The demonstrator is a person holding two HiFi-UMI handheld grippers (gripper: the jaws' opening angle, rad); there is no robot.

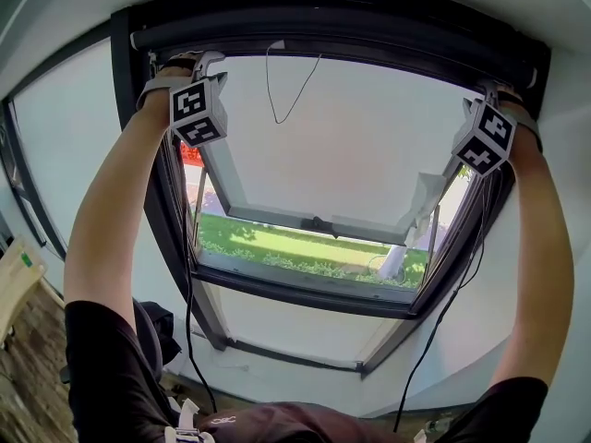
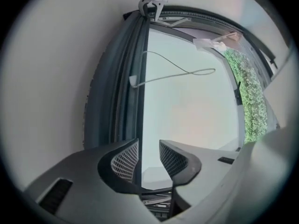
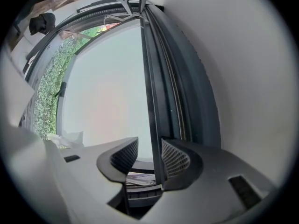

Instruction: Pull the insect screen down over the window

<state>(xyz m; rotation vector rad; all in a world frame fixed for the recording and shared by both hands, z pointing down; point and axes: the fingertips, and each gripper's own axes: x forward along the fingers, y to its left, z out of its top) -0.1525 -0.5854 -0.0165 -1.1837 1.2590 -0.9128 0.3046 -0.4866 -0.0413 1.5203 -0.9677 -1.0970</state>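
Both of your arms are stretched up to the cassette (image 1: 332,37) that runs along the top of the window (image 1: 360,137), one gripper at each end of it. That spread makes sense: a pull from both ends together should bring the bar down level rather than skewed.

The insect screen itself is not in sight. I judge it is rolled up inside the cassette, with only its dark pull bar (image 3: 150,78) showing just beneath it, so none of the opening is covered yet.

Your left gripper (image 2: 149,149) has its jaws parted with a clear gap. The bar's edge runs down to the inner face of one pad (image 2: 125,160), and nothing is clamped. Your right gripper (image 3: 149,149) is parted too. The thin bar passes through the gap and lies against one pad (image 3: 175,160) while the other stands off it.

A thin pull cord (image 1: 282,95) hangs in a loop below the cassette, nearer your left gripper, untouched.

I judge you are at the grasping step. Close both claws on the bar before drawing down, or it may slip out at one end and tilt.
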